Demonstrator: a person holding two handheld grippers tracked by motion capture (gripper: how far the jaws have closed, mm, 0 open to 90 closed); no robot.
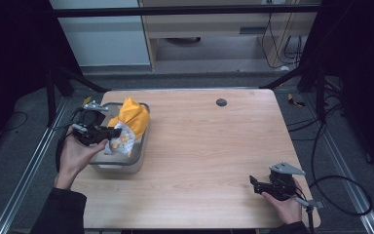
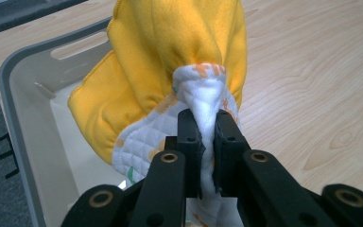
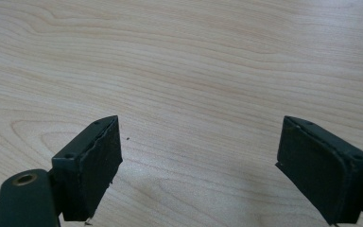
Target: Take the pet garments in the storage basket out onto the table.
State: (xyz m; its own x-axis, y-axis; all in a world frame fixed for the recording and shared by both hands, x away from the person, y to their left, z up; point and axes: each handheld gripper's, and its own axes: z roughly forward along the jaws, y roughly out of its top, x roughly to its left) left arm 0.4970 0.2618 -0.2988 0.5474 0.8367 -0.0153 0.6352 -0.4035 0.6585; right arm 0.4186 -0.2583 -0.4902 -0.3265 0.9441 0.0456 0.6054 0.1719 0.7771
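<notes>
One pale wood-grain worktop [image 1: 199, 146] carries the scene, rectangular, with one small dark round disc [image 1: 221, 102] set near its far edge. At the worktop's left side sits one grey rectangular plastic bin [image 1: 121, 163] with slotted handles in its rim. One cloth item rises out of that bin: a yellow fleece cloth with a white quilted, orange-printed lining [image 1: 129, 124], bunched and lifted so that most of it stands above the rim while its lower part hangs inside the bin (whether it touches the bin floor cannot be told).

Two black two-jaw grippers are in use, one per hand. The left gripper [image 2: 207, 142] is clenched on a gathered fold of the white lining, the fabric squeezed between both jaws, just over the bin's near-left edge. The right gripper [image 3: 198, 165] is released, its jaws spread wide with bare wood between them, held low near the worktop's near-right corner, well apart from the bin.
</notes>
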